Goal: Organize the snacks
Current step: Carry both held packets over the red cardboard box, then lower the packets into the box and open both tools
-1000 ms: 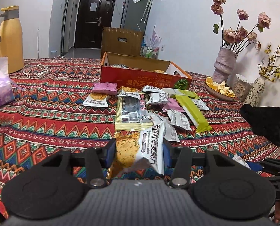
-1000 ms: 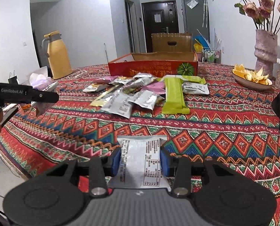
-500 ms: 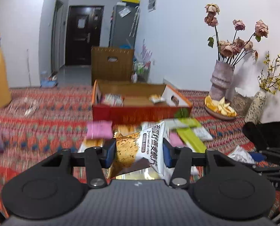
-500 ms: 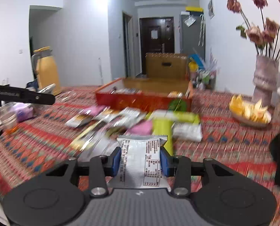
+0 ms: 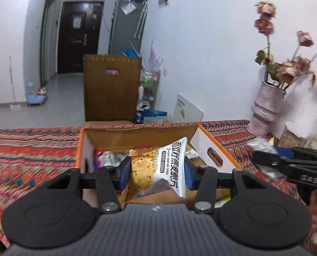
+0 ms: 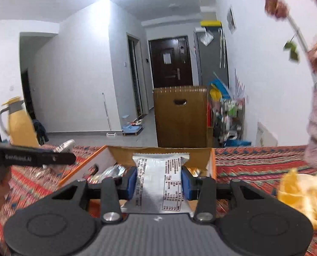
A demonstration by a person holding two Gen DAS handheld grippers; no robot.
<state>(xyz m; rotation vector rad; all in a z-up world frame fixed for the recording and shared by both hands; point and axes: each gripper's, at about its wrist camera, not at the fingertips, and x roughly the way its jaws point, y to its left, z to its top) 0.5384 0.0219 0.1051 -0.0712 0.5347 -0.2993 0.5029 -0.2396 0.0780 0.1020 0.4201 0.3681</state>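
I see a red zigzag-patterned cloth [image 5: 30,149] on the bench, an orange-edged white box [image 5: 213,147], a silver-and-gold packet [image 5: 158,168], a silver packet [image 6: 158,183], blue fingers [image 5: 124,175].

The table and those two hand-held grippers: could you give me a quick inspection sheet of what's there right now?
Surface: table under a red patterned cloth.
Job's things: open cardboard box with some packets already inside; an oat crisp packet and a silver packet, both held over it.
Clutter: pink vase of dried flowers, dish of orange peel, yellow jug.
Grippers: left hand-held gripper shut on the oat crisp packet; right hand-held gripper shut on the silver packet.
Cables: nothing seen.
Surroundings: dark door, brown chair back, white walls.
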